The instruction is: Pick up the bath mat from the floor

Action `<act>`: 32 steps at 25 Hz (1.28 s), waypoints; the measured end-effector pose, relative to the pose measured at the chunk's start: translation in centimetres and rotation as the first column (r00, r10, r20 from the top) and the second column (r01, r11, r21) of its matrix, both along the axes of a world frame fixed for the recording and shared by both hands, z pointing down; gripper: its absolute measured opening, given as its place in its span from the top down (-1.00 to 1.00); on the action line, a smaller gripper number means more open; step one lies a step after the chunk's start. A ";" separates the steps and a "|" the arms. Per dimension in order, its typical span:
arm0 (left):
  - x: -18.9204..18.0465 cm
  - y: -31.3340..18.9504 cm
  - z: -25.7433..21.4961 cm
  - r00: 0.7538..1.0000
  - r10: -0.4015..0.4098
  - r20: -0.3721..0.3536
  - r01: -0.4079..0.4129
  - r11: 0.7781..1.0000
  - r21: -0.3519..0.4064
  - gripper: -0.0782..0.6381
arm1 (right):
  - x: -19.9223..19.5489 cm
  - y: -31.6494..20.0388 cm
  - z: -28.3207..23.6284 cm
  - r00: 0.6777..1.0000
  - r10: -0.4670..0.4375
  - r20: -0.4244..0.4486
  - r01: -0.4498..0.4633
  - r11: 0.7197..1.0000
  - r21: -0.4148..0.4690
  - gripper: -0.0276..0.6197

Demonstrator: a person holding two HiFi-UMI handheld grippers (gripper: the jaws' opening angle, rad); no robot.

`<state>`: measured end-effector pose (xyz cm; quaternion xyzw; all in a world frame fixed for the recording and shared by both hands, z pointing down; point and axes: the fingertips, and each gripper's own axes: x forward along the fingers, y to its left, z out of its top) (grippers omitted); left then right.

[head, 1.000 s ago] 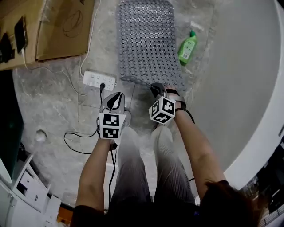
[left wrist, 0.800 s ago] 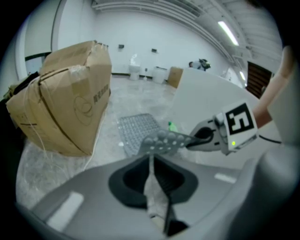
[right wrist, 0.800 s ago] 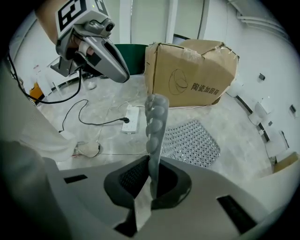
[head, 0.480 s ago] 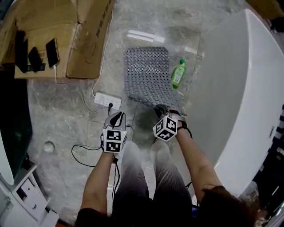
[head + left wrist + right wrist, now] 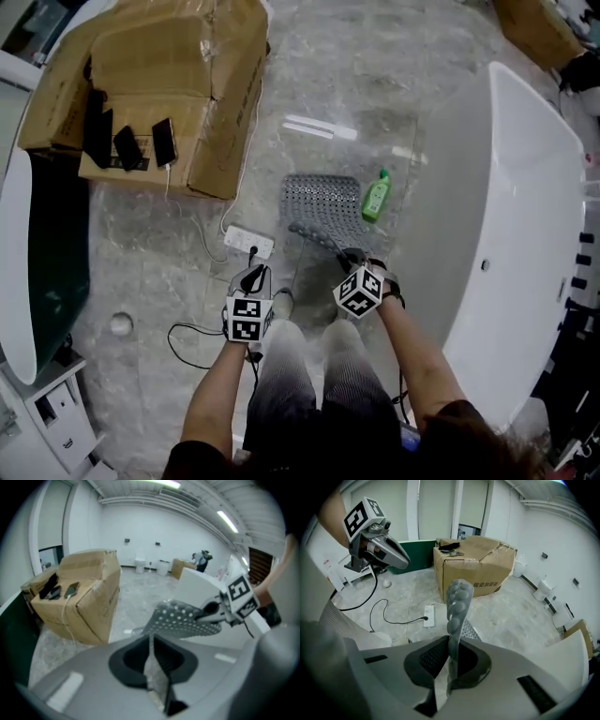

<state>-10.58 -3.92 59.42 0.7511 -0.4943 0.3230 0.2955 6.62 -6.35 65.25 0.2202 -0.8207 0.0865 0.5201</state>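
Bath mat (image 5: pixel 323 202), grey, perforated: near edge raised off the floor (image 5: pixel 169 244) and strung between both grippers, far end resting on the floor just beside a green bottle (image 5: pixel 376 195) and near the white bathtub (image 5: pixel 506 216). Left gripper (image 5: pixel 253 275): jaws closed on a thin, pale strip at the mat's near left corner; right gripper (image 5: pixel 352 258): jaws clamped on the near right edge, which stands edge-on between them with its suction cups showing. Also on the floor: power strip (image 5: pixel 248 242) just left of the mat, cardboard box (image 5: pixel 159 75) beyond it.
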 end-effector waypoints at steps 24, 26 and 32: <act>-1.5 0.9 -16.5 0.997 0.004 -0.080 0.012 0.978 0.206 0.68 | -1.2 2.8 -17.7 0.991 0.102 0.087 -0.107 0.992 0.063 0.89; -1.3 1.2 -17.4 0.996 0.010 -0.093 0.010 0.977 0.214 0.68 | -1.2 3.3 -19.0 0.989 0.107 0.104 -0.114 0.991 0.068 0.89; -0.9 1.1 -20.0 0.994 0.028 -0.106 0.000 0.969 0.248 0.68 | -1.3 4.0 -22.8 0.981 0.113 0.156 -0.129 0.987 0.096 0.89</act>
